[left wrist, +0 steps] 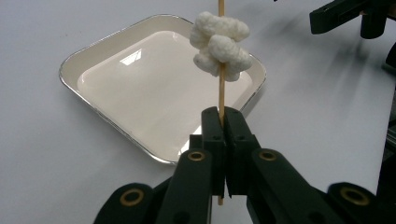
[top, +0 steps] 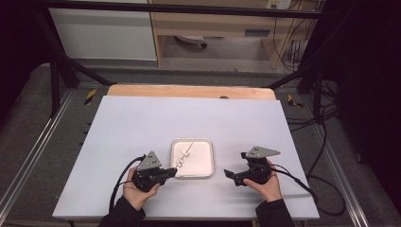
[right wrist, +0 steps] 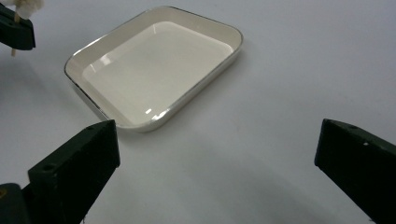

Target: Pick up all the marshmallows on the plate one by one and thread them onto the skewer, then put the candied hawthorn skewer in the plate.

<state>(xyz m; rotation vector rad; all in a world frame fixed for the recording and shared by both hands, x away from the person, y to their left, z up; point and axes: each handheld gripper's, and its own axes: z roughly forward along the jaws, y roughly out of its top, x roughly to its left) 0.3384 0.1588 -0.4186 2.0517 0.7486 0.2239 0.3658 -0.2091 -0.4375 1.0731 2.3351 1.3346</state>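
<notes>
- The left gripper (left wrist: 223,122) is clenched on a thin wooden skewer (left wrist: 221,91), which carries a clump of white puffed pieces (left wrist: 219,44) part-way up its length.
- In the high view the skewer (top: 184,156) slants over the near-left part of the white tray (top: 211,157), so the pieces (top: 182,154) hang above the tray's floor rather than lying in it.
- The right gripper (right wrist: 217,154) is released, jaws wide apart with nothing between them, and it sits just to the right of the tray (right wrist: 105,116), apart from its rim.
- Judged step: one hand steadies the skewer over the tray while the free hand stands ready to strip the pieces off.
- The next move likely calls for the right gripper (top: 229,174) to cross to the tray, close around the clump and slide it along the stick, without bending the stick.
- No brand, label or writing can be read anywhere.
</notes>
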